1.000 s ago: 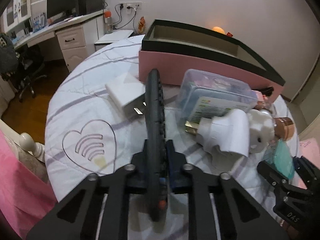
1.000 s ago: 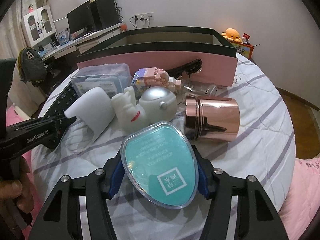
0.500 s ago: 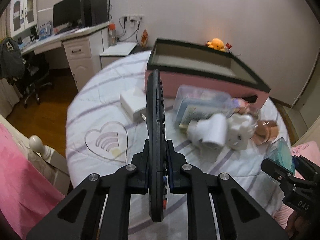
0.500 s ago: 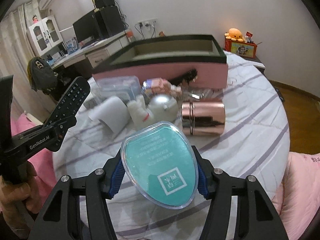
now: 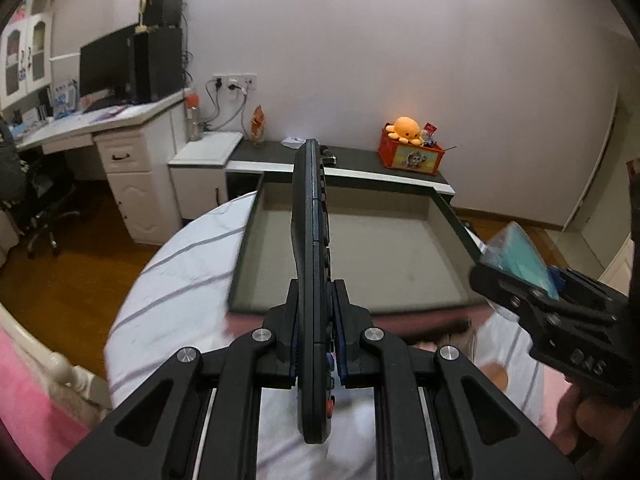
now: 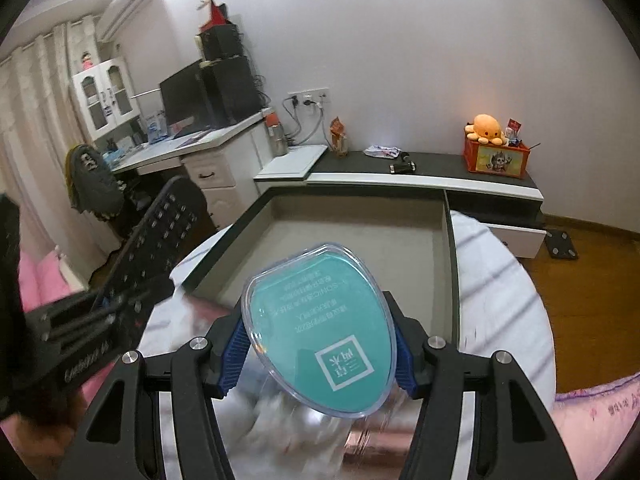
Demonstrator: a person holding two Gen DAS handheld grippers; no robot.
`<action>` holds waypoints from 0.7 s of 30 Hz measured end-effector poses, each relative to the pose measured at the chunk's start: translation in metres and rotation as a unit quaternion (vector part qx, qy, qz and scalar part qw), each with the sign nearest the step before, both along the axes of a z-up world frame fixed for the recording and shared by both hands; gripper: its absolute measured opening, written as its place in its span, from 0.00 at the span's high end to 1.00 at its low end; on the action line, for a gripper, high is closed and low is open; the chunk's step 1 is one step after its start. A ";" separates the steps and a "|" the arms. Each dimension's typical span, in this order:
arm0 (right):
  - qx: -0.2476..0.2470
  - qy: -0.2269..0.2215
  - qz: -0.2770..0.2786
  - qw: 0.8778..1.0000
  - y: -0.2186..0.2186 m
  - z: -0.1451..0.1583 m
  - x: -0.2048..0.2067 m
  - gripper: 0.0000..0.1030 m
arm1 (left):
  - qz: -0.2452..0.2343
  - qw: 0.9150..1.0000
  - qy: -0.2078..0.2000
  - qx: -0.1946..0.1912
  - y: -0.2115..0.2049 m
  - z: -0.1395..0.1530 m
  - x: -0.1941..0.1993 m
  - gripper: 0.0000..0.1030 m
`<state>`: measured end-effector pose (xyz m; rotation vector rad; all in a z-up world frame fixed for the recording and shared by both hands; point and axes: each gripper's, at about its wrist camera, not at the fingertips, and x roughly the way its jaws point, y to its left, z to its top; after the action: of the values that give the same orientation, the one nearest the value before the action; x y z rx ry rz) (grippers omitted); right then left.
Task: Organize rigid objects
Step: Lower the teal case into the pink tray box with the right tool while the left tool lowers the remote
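My left gripper (image 5: 316, 316) is shut on a black remote control (image 5: 310, 232), held on edge and reaching out over the pink box (image 5: 360, 264), whose grey inside holds nothing. My right gripper (image 6: 318, 340) is shut on a teal oval case with a clear rim (image 6: 320, 332), also raised above the near wall of the box (image 6: 360, 240). Each gripper shows in the other's view: the right one with the teal case (image 5: 520, 256) at the right, the left one with the remote (image 6: 160, 240) at the left.
The box stands on a round table with a striped white cloth (image 5: 180, 272). Blurred objects, among them a copper can (image 6: 380, 452), lie below the right gripper. A desk with a monitor (image 5: 108, 68) and a low cabinet with an orange plush toy (image 5: 406, 130) stand beyond.
Both grippers have risen and moved forward from over the pile of objects to above the box's near edge, still holding the remote and the teal case.
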<state>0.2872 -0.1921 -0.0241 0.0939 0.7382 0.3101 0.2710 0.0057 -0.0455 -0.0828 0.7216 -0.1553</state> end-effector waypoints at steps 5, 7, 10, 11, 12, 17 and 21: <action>-0.004 0.035 -0.014 0.999 -0.006 -0.020 0.061 0.41 | -0.005 1.000 0.020 -0.003 -0.011 -0.013 0.053 0.87; -0.008 0.051 -0.018 0.999 -0.007 -0.031 0.076 0.41 | -0.005 1.000 0.027 0.003 -0.016 -0.019 0.068 0.87; -0.012 0.076 -0.021 0.997 -0.007 -0.049 0.093 0.41 | -0.005 0.999 0.043 0.008 -0.021 -0.032 0.087 0.87; -0.015 0.081 -0.021 0.996 -0.007 -0.053 0.096 0.41 | -0.004 0.999 0.049 0.012 -0.022 -0.038 0.092 0.87; -0.016 0.088 -0.020 0.996 -0.006 -0.057 0.099 0.41 | -0.004 0.998 0.055 0.016 -0.024 -0.042 0.097 0.87; -0.041 0.106 -0.026 0.993 -0.004 -0.069 0.103 0.40 | 0.001 0.996 0.078 0.034 -0.028 -0.061 0.106 0.82; -0.047 0.095 -0.025 0.994 -0.003 -0.062 0.099 0.17 | 0.015 0.997 0.061 0.045 -0.026 -0.053 0.100 0.39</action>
<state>0.3864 -0.1953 -0.0863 0.0535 0.9375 0.2199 0.3707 -0.0203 -0.0983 -0.0172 0.8471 -0.0884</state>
